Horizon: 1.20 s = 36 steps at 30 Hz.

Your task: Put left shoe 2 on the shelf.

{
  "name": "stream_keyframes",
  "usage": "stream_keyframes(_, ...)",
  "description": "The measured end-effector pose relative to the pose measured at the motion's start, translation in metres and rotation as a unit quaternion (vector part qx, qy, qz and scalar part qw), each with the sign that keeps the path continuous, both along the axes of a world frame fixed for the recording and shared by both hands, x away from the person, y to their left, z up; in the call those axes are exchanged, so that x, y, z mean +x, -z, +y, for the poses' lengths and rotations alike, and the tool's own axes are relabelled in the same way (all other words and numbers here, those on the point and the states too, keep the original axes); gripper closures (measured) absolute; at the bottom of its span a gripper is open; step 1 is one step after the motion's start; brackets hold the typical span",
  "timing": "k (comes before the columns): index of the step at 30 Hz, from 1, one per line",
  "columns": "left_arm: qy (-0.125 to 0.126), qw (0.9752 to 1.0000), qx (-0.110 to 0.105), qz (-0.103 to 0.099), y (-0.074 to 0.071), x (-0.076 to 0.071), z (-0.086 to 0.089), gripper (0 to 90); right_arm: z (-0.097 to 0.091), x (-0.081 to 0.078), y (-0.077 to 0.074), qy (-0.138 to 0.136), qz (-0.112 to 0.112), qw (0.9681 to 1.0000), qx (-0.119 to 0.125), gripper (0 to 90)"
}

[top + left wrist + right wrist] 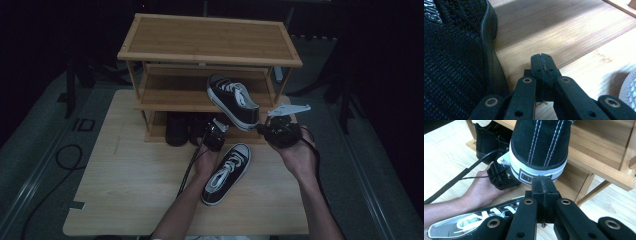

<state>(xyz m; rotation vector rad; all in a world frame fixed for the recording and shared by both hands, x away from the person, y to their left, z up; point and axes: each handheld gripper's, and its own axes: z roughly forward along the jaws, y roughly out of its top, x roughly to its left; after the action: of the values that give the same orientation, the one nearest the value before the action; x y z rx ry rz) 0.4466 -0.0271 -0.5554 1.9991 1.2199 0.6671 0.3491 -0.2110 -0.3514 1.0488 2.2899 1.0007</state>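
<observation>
Dark surroundings frame a wooden table (100, 200) and shoe rack (210, 55). Right gripper (263, 128), jaws closed on the heel of a black sneaker (232, 100), holds it toe toward eleven o'clock, over the middle shelf (170, 97). Left gripper (216, 131) closed, empty, beside the mate (227, 172).

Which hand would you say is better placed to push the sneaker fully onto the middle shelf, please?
Right, probably. The right gripper, jaws shut, sits at the heel of the sneaker overhanging the middle shelf. The left gripper is lower, beside the dark shoes.
</observation>
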Motion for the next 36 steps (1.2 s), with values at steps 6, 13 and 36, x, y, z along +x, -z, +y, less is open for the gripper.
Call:
stream_keyframes(6, -0.003, 1.0, -0.003, 0.001, 0.0, 0.0, 0.0, 89.9, 0.002, 0.0, -0.001, 0.0, -0.003, 1.0, -0.001, 90.0)
stream_keyframes(13, -0.004, 1.0, -0.005, 0.0, 0.001, 0.0, 0.0, 89.9, 0.003, 0.0, -0.001, -0.005, -0.005, 1.0, 0.002, 90.0)
stream_keyframes(36, -0.005, 1.0, -0.008, 0.001, 0.001, 0.0, 0.0, 90.0, 0.037, 0.003, -0.001, -0.058, -0.001, 0.9982, 0.017, 90.0)
